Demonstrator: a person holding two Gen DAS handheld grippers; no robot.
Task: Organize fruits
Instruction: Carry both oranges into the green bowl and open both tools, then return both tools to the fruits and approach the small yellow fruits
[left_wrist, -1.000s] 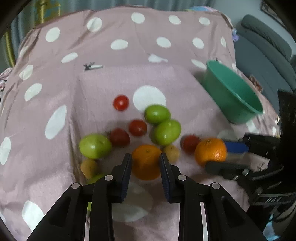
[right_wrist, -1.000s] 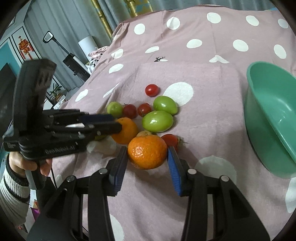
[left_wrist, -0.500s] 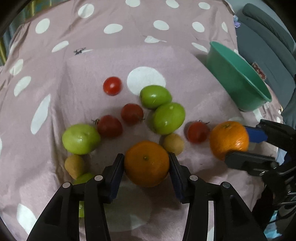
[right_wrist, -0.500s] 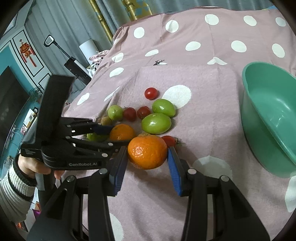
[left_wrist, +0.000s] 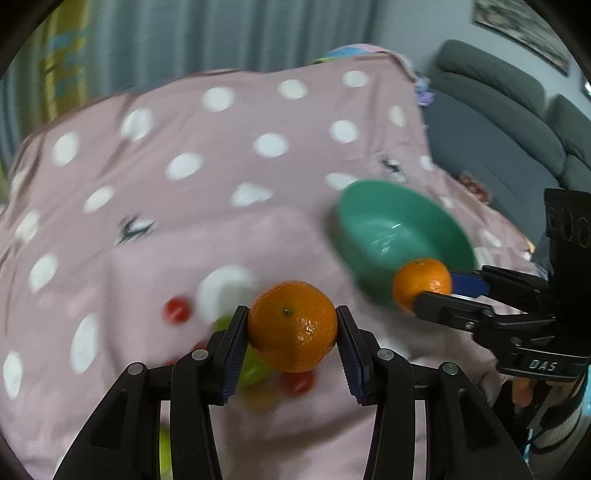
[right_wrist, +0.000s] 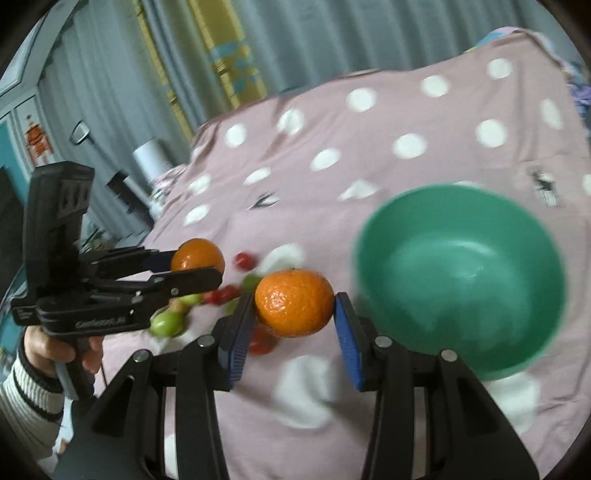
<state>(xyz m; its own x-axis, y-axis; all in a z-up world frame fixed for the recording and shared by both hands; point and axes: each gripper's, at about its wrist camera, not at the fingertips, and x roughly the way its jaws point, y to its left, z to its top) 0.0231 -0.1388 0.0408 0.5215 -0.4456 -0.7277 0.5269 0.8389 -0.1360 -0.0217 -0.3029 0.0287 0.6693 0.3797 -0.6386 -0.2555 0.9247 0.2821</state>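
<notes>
orange, dimpled skin on both fruits: the left claw is clamped on one orange across its widest part, off the cloth, and the right claw has closed on a second orange the same way. they look firm but squashable and a bit slick, so i'd keep a gentle grip round the middle. the green bowl sits just ahead on the dotted pink cloth, nothing in it that i can see. blurry tomatoes and green fruits lie below, near the path but not blocking it.
</notes>
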